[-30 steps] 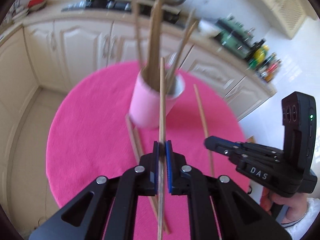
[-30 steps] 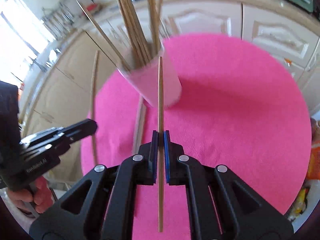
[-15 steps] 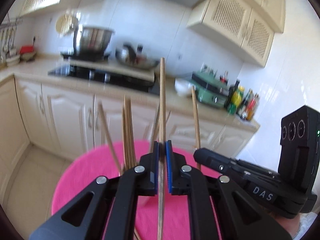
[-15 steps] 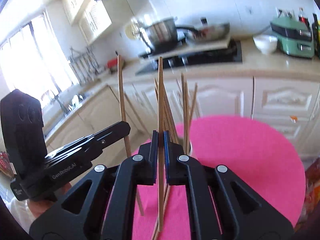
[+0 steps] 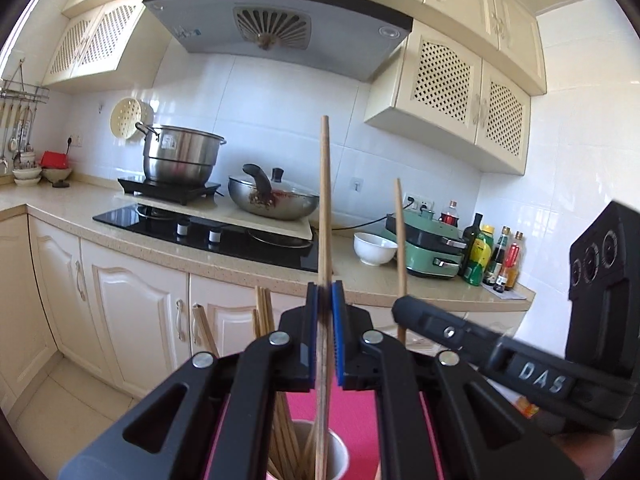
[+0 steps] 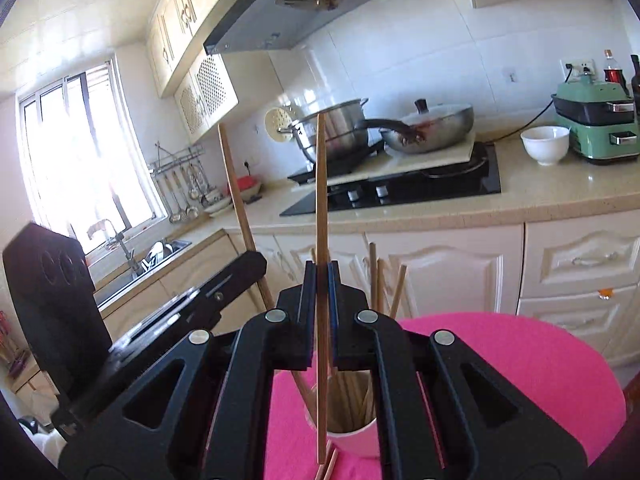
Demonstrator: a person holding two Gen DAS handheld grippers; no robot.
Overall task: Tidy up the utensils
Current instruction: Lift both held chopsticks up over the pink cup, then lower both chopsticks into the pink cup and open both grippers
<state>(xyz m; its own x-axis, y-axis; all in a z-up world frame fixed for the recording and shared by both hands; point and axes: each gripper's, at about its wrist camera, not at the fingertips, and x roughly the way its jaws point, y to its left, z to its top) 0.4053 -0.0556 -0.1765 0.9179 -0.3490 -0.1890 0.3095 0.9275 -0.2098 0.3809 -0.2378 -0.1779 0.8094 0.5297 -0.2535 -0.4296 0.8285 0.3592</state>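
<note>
My left gripper [image 5: 325, 292] is shut on a wooden chopstick [image 5: 325, 200] that stands upright, its lower end over the pink cup [image 5: 338, 454]. The cup holds several chopsticks [image 5: 280, 432]. My right gripper [image 6: 321, 276] is shut on a second upright chopstick [image 6: 320, 184], whose lower end hangs in front of the cup [image 6: 360, 438]. In the left wrist view the right gripper [image 5: 402, 308] appears at the right with its chopstick [image 5: 399, 236]. In the right wrist view the left gripper [image 6: 256, 262] appears at the left with its chopstick [image 6: 236, 188]. Loose chopsticks [image 6: 330, 468] lie beside the cup.
The cup stands on a round table with a pink cloth [image 6: 512, 364]. Behind it runs a kitchen counter [image 5: 248, 264] with a hob, a steel pot [image 5: 180, 158], a wok [image 5: 272, 200], a white bowl [image 5: 374, 248], a green appliance [image 5: 434, 248] and bottles [image 5: 492, 256].
Both grippers have risen and tipped up from looking down at the table to nearly level. Each chopstick now stands upright over the cup, which has dropped to the bottom of both views.
</note>
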